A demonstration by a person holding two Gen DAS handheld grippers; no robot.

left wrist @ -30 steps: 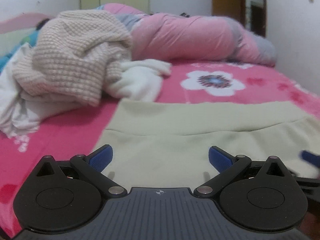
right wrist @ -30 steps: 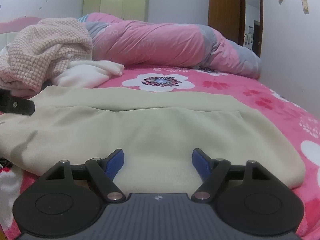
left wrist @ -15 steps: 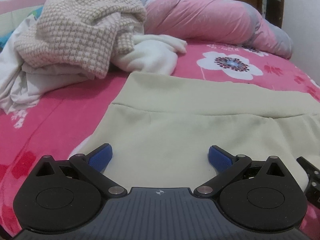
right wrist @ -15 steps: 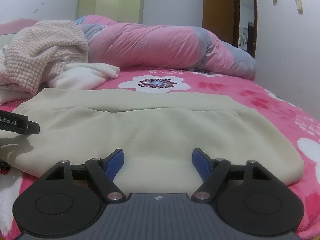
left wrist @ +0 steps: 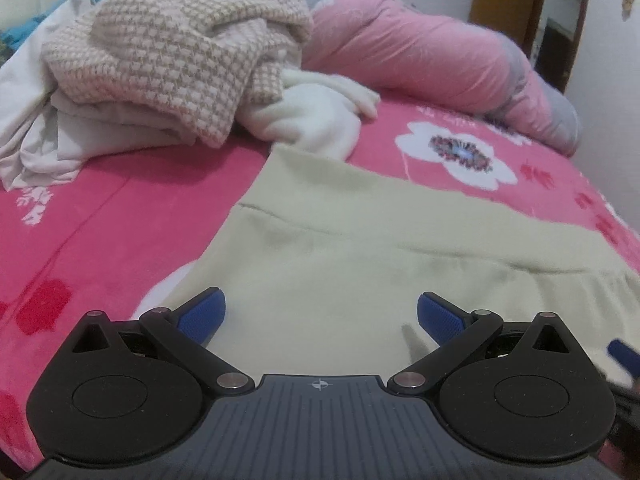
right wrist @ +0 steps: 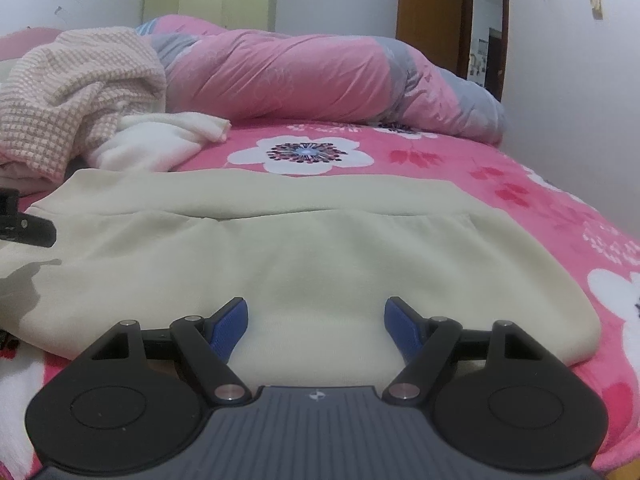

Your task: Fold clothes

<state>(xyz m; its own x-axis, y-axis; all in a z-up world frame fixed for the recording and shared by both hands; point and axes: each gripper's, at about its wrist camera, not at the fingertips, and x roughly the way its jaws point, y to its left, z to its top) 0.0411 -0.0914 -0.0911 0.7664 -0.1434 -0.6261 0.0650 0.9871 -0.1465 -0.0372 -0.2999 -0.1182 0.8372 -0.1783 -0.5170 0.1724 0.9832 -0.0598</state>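
Observation:
A pale cream garment (left wrist: 360, 248) (right wrist: 304, 248) lies spread flat on the pink flowered bedspread (left wrist: 120, 208), its wide hem band on the far side. My left gripper (left wrist: 320, 314) hovers open just above its near left part, blue pads (left wrist: 202, 314) apart with nothing between them. Over the garment's near middle my right gripper (right wrist: 316, 320) is open too, holding nothing. A blue fingertip of the right gripper (left wrist: 624, 358) shows at the right edge of the left wrist view. Part of the left gripper's black body (right wrist: 24, 224) shows at the left edge of the right wrist view.
A heap of unfolded clothes sits at the far left: a beige checked knit (left wrist: 180, 44) (right wrist: 72, 92) over white items (left wrist: 316, 120) (right wrist: 160, 140). A rolled pink and grey quilt (left wrist: 440, 64) (right wrist: 320, 76) lies along the back. A wall (right wrist: 580, 120) borders the bed's right side.
My left gripper has moved forward and leftward over the garment, tilting down, so the clothes heap looms larger. The right gripper has barely shifted. Both stayed open.

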